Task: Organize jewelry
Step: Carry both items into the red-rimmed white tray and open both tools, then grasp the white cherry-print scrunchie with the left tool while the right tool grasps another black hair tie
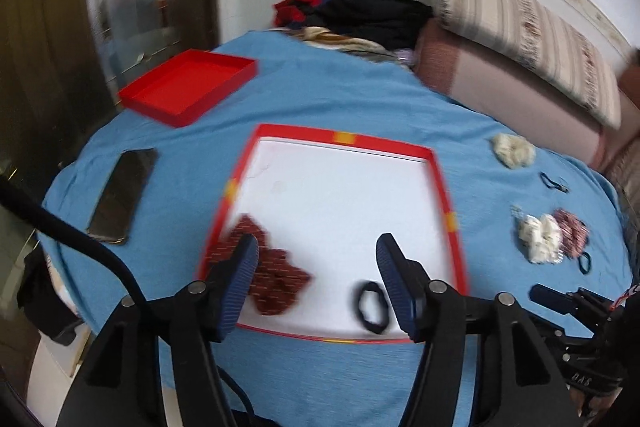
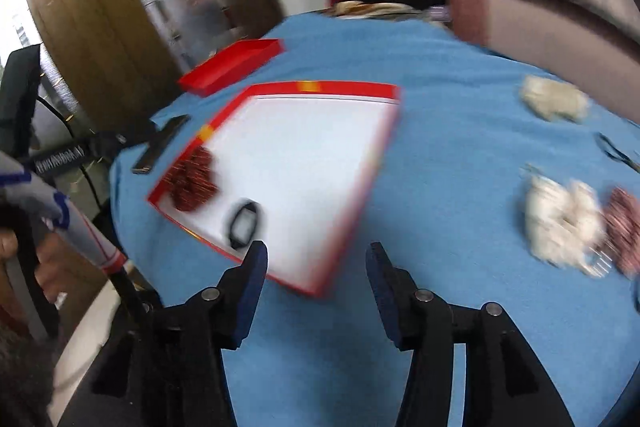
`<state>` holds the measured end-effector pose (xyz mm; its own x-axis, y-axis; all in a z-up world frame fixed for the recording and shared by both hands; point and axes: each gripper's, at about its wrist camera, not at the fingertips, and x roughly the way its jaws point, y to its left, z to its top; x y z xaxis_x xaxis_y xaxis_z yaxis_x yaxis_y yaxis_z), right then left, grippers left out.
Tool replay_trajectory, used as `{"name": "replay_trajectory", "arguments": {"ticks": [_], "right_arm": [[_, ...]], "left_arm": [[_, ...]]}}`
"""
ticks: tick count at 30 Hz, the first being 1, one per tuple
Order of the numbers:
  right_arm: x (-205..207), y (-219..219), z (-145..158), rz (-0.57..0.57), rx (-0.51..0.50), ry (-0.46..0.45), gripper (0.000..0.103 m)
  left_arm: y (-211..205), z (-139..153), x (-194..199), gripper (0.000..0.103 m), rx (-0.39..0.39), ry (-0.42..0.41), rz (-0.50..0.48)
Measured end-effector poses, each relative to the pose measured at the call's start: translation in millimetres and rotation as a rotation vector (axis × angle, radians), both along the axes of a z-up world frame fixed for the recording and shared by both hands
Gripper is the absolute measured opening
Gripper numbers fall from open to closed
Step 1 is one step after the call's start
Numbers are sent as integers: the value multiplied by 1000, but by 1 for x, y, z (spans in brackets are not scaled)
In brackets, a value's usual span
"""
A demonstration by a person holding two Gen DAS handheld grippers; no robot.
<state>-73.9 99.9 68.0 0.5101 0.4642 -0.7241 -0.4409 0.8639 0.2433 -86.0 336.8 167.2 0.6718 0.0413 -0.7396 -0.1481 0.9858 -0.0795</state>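
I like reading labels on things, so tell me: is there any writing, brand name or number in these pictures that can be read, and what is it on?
"DAS": pale letters on the black strap at the lower right of the left wrist view; blurred, so the reading is uncertain.
White lettering on the black stand at the left edge of the right wrist view: mirrored and blurred, unreadable.
Red-rimmed box, red lid and phone: no writing visible.

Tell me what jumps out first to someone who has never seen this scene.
The red-rimmed white tray in the middle of the blue cloth, with a dark red scrunchie and a black hair tie at its near edge. Behind it to the left lies a red box lid, and cream scrunchies wait on the right.
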Motion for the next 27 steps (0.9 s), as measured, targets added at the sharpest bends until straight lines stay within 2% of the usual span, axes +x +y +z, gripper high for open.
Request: {"name": "replay_trajectory", "arguments": {"ticks": [6,11,17,23,27], "right_arm": [[-22,-120,-16,-243,-17,34,57],[-31,-192,-22,-395,5,49,57],[-22,-235,-25,-483,22,22,57],[-3,-267,-33,-542,32,12,57],[16,-275,-43,-586,-6,22,57]], "left_arm": [[-76,-1,13,61,-7,29,-156],[-157,-18,36,61,-22,66,-312],[-232,-62,78,61,-60,160,-412],[-265,-96,118,61,-77,226,-427],[-277,-112,136,61,-102,259,-430]]}}
